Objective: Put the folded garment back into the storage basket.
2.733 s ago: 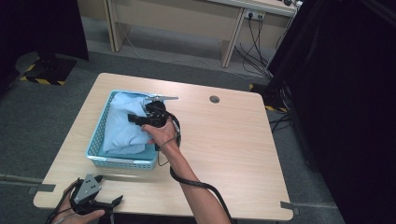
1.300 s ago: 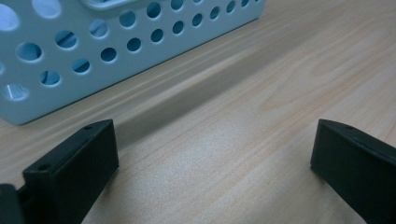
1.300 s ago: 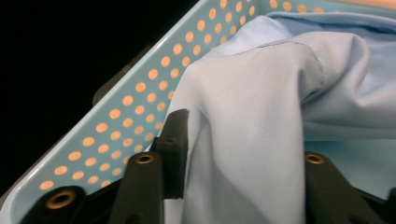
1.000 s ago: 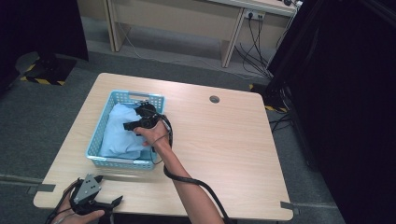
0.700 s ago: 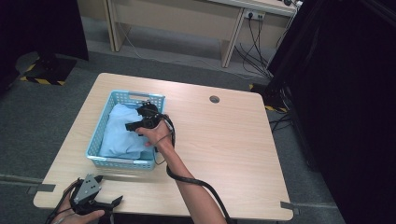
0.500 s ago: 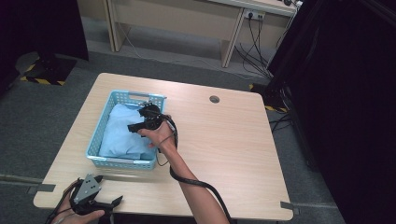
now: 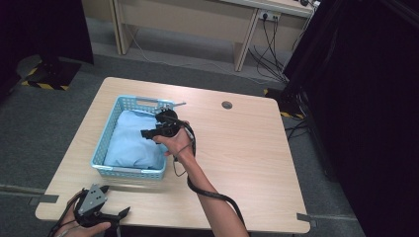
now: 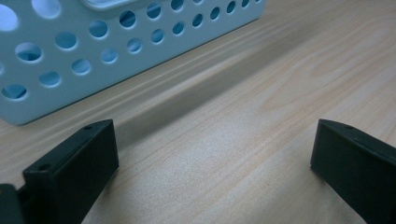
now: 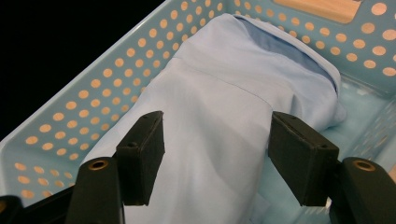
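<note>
Hovering spread-jawed over the folded blue cloth (image 9: 219, 121) in the basket (image 7: 101, 148), right gripper (image 9: 217, 154); left gripper (image 8: 212, 154), likewise spread, rests at the table's (image 7: 257, 148) seven o'clock. No legible writing.

My right gripper (image 7: 148, 132) hangs over the table's left half, jaws spread wide, my right hand (image 7: 174, 140) around its body and the forearm reaching in from the near edge. My left gripper (image 7: 114, 214) rests at the near left corner, jaws parted.
</note>
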`<state>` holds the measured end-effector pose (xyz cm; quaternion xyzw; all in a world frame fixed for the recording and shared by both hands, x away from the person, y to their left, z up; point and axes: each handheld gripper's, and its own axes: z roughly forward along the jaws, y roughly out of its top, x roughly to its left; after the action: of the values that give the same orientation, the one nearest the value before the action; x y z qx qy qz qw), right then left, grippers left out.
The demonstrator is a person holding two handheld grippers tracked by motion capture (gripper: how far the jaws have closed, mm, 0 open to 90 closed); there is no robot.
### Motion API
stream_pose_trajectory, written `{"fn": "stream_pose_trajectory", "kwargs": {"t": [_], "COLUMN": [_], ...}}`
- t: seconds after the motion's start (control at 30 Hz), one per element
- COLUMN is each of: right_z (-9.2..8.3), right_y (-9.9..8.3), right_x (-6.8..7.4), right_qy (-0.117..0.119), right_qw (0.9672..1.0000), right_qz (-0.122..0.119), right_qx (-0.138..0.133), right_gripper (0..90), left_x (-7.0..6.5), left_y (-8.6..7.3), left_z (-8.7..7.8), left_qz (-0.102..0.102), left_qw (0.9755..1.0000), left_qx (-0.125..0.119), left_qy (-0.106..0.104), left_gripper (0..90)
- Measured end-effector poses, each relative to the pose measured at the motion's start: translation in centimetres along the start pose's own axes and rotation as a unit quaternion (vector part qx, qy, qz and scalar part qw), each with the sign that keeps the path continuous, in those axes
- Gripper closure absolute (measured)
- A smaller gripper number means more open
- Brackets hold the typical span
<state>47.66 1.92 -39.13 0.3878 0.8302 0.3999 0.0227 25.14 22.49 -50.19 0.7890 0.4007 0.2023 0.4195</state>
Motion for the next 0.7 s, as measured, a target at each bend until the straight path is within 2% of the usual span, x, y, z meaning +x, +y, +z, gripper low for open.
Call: {"fn": "stream_pose_trajectory", "kwargs": {"t": [0.33, 0.7], "right_z": [-0.6, -1.1], "right_y": [-0.1, -0.4], "right_x": [0.3, 0.3], "right_qy": [0.008, 0.015], "right_qw": [0.9999, 0.9996], "right_qz": [-0.010, -0.020], "right_qx": [-0.007, -0.010], "right_gripper": [35.0, 25.0], "left_x": [0.0, 0.0], "left_y": [0.0, 0.0], "left_z": [0.0, 0.0], "left_qz": [0.000, 0.001], "left_qw": [1.0000, 1.0000], "left_qx": [0.000, 0.001], "left_qy": [0.000, 0.000], "left_gripper": [0.0, 0.0]}}
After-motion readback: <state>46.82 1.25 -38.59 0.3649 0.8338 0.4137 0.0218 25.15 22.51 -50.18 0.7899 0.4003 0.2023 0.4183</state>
